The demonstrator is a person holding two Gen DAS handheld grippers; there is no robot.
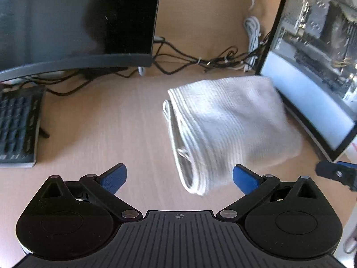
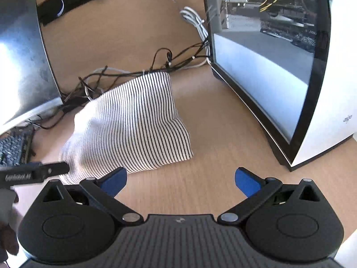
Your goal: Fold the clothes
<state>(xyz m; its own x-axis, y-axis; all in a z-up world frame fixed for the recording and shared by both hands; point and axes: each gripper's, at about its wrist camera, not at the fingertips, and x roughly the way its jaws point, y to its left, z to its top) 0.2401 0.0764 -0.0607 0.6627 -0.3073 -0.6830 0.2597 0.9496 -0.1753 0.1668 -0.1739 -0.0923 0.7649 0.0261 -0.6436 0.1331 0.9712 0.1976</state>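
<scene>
Folded striped garment (image 2: 131, 125) sits on the wooden desk (image 2: 223, 156), roughly mid-desk, btwn the dark monitor (image 1: 73, 22) on the left and the glass-sided PC case (image 2: 279, 55) on the right. White w/ thin dark stripes, clear in the right wrist view; in the left wrist view it's blurred and reads mostly pale grey. It's a compact bundle, several layers stacked, the layered edges showing on its left side in the left wrist view, one end narrowing toward the grippers. Far end of it lies just beside the tangle of black cables (image 2: 142, 71) running along the back of the desk, w/ a white cable bundle (image 1: 253, 33) further back near the case. Left gripper (image 1: 179, 176) is spread wide, blue pads (image 1: 113, 178) well apart, nothing btwn them; the near end of the garment sits in front of its right finger, can't tell if touching. Right gripper (image 2: 180, 178) also spread wide and holding nothing, bare desk btwn its fingers, garment off to its left, near edge just beyond the left blue pad. Each gripper's tip shows at the edge of the other's view, close by the cloth. Keyboard (image 1: 17, 127) at far left of desk, under the monitor's edge, well apart from the garment.
</scene>
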